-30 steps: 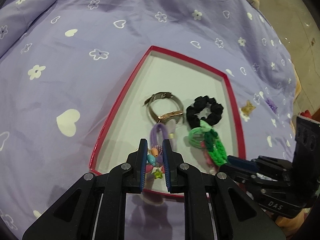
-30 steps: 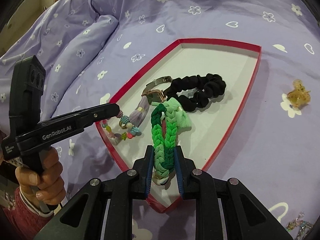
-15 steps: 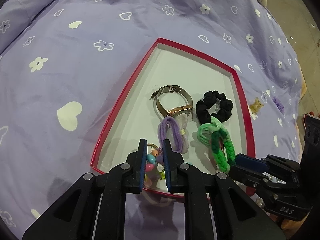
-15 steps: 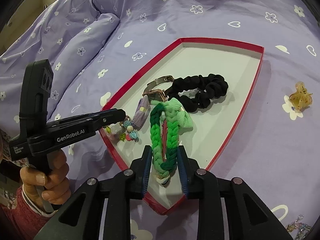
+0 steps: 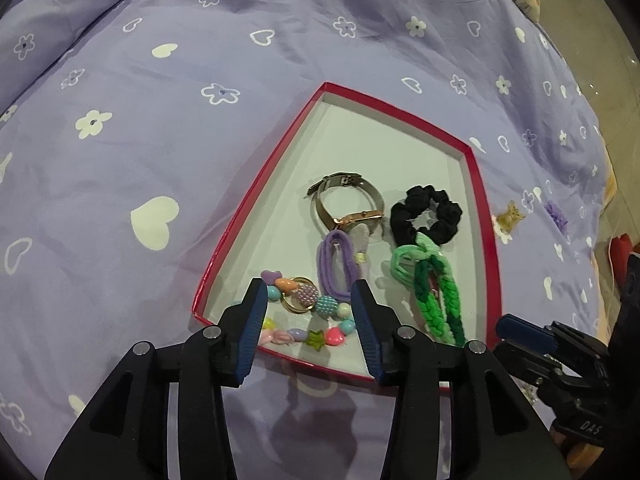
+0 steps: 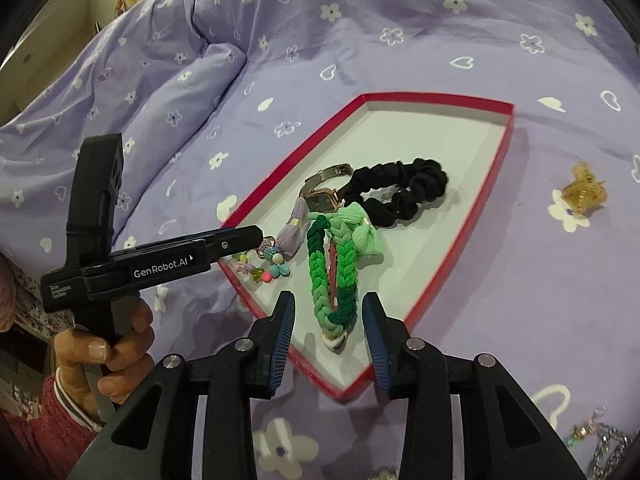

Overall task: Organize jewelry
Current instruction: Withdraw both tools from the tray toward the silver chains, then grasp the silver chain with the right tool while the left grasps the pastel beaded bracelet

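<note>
A red-rimmed white tray (image 5: 280, 184) (image 6: 460, 152) lies on the purple bedspread. In it lie a colourful bead bracelet (image 5: 304, 312) (image 6: 264, 264), a purple hair tie (image 5: 336, 264), a rose-gold watch (image 5: 348, 200) (image 6: 320, 196), a black scrunchie (image 5: 426, 216) (image 6: 400, 192) and a green braided band (image 5: 436, 292) (image 6: 334, 276). My left gripper (image 5: 308, 300) is open, its fingers either side of the bead bracelet. My right gripper (image 6: 328, 312) is open, its fingers either side of the green band's near end.
An amber claw clip (image 6: 584, 192) (image 5: 508, 218) and a purple clip (image 5: 556, 214) lie on the bedspread right of the tray. A chain and more trinkets (image 6: 600, 448) lie at the near right. A folded quilt ridge (image 6: 160, 92) rises at the left.
Both grippers have opened and let go: the bead bracelet and the green braided band now lie in the tray. Both grippers have drawn back a little.
</note>
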### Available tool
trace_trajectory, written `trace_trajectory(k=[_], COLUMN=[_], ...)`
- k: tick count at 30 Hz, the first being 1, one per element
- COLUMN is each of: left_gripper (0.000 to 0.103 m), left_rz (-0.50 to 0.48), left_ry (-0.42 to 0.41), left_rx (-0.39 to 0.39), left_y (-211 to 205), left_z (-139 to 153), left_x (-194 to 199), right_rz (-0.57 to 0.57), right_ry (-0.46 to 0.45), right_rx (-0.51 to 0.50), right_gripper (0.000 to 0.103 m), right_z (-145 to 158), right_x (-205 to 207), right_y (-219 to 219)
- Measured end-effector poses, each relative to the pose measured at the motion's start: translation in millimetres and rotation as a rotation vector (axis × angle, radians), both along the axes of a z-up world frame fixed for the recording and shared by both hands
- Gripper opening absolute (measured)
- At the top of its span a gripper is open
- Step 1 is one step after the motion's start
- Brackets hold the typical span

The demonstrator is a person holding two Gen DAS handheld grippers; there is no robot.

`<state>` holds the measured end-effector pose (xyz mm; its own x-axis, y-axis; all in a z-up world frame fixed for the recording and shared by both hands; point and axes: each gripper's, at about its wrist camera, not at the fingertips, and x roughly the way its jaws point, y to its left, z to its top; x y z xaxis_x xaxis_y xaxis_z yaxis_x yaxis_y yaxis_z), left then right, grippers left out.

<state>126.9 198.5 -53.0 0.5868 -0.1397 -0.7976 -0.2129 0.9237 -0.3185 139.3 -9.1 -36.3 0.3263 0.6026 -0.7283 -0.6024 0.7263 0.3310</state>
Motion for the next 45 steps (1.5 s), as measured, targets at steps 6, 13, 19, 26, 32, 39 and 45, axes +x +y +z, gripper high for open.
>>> trace_trajectory(k=[6,13,19,26,32,39,45], left_gripper=[0.044,0.048,0.049,0.049,0.049,0.049,0.049], left_rz=[-0.027,-0.087,-0.164,-0.242,-0.305,-0.386,-0.440], left_ry=[-0.031,-0.068,-0.069,-0.061,-0.051,-0.024,-0.011], left_rx=[0.019,0.009,0.001,0.015,0.027,0.045,0.063], left_y=[-16.7,-46.8,-80.9,-118.6,-149.0,-184.6,-209.5], left_z=[16.4,33.0,37.0,39.2,39.5,34.8,32.7], left_x=[-8.9,-24.8,-35.7,-39.9,-40.6,-35.6,-26.9], right_rz=[-0.061,-0.175,-0.285,-0.413,-0.476,-0.496,-0.478], right_ry=[-0.007,-0.022,-0.016,-0.010,0.002,-0.012,-0.021], right_rx=[0.035,0.047,0.051,0.060,0.062,0.057,0.013], right_gripper=[0.039,0.043,0.043,0.044,0.048,0.049,0.049], right_z=[8.6,12.8,11.3,5.1,-3.7,-7.7,-13.8], right_x=[-12.2,-26.9,-34.5,-46.5,-55.0,-60.1,-49.6], right_y=[-33.3,-95.4,-148.3,-207.0,-235.5,-250.6,-249.0])
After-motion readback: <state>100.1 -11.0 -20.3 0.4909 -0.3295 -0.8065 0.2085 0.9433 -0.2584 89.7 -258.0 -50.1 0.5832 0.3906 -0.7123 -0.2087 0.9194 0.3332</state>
